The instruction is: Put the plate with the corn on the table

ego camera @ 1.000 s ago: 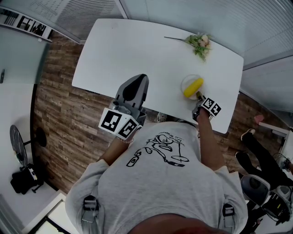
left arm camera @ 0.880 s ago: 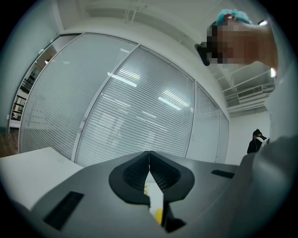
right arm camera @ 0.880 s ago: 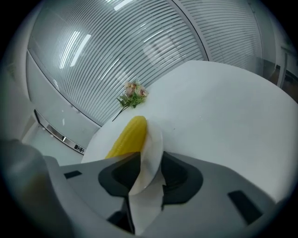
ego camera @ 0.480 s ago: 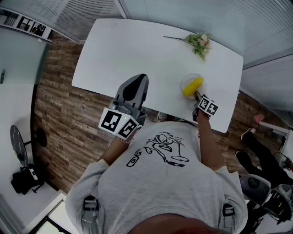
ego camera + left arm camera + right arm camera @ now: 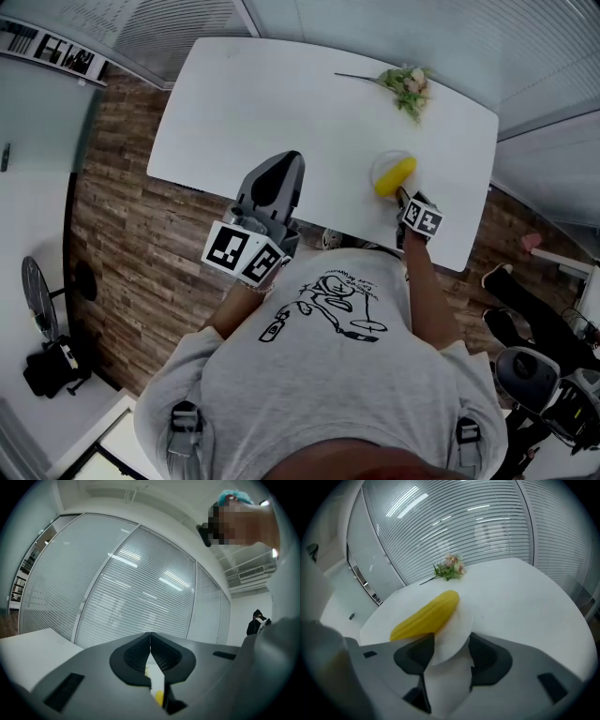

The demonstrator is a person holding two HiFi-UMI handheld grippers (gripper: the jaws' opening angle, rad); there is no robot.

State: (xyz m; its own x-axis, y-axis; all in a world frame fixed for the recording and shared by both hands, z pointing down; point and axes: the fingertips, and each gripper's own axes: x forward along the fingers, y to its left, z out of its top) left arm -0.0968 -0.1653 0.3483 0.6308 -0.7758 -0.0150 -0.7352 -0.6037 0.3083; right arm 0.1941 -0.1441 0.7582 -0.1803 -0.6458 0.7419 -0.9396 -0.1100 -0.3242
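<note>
Plate (image 5: 453, 629) with corn (image 5: 426, 614) flat on surface (image 5: 525, 602), so your right tongs (image 5: 450, 651) opening off rim; left tongs (image 5: 150, 657) closed, empty, idle.

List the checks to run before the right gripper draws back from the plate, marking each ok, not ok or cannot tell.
1. Plate rests flat on the table: ok, judging by the head view.
2. Corn cob lies on the plate: ok.
3. Right gripper is letting go: ok, its jaws are opening, with the plate rim between them.
4. Flower sprig stands apart from the plate: ok.
5. Left gripper is shut, empty and away from the plate: ok.
</note>
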